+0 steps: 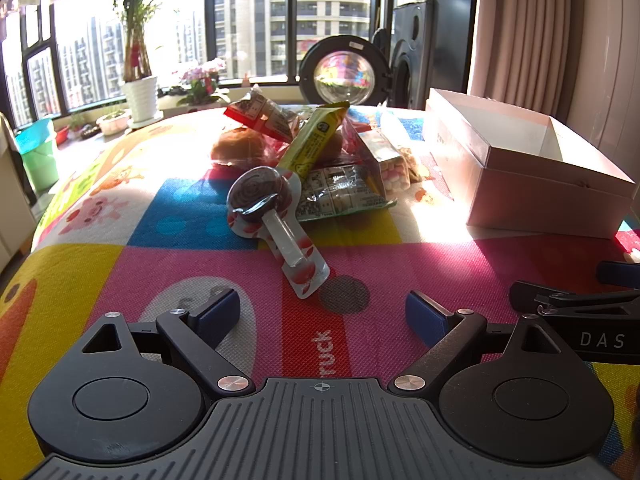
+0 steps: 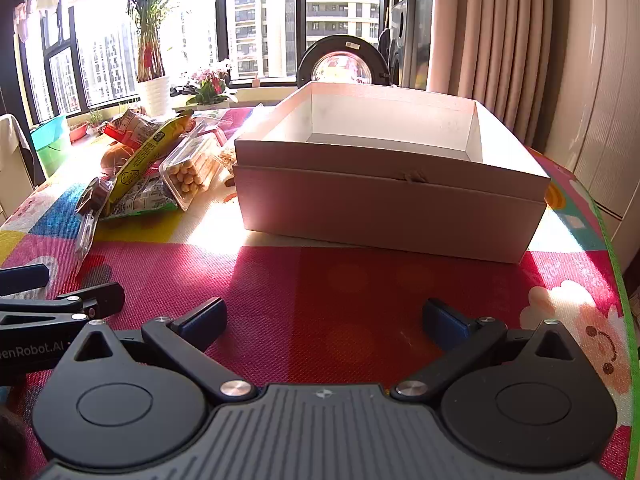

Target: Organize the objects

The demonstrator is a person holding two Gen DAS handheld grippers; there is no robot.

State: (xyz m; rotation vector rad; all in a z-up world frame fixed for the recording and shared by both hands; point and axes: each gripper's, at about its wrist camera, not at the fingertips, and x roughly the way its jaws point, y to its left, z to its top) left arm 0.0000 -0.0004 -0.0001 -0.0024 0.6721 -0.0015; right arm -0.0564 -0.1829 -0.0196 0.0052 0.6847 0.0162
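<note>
Brown wrapped lollipop (image 1: 260, 194), stick lengthwise toward the left gripper (image 1: 322, 314).

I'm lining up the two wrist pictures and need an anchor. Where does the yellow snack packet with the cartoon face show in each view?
Left wrist: the yellow snack packet leans upright atop the snack pile, centre, above the wrapped chocolate lollipop.
Right wrist: the packet lies far left, slanting across the pile.
Shared landmark: the open white cardboard box, right of the pile in both.

Hard sunlight pours through the windows (image 1: 248, 20) ahead of each gripper, blowing out the bench (image 1: 172, 152) beyond, casting sharp shadows toward the cameras, while fisheye distortion bends edges.
</note>
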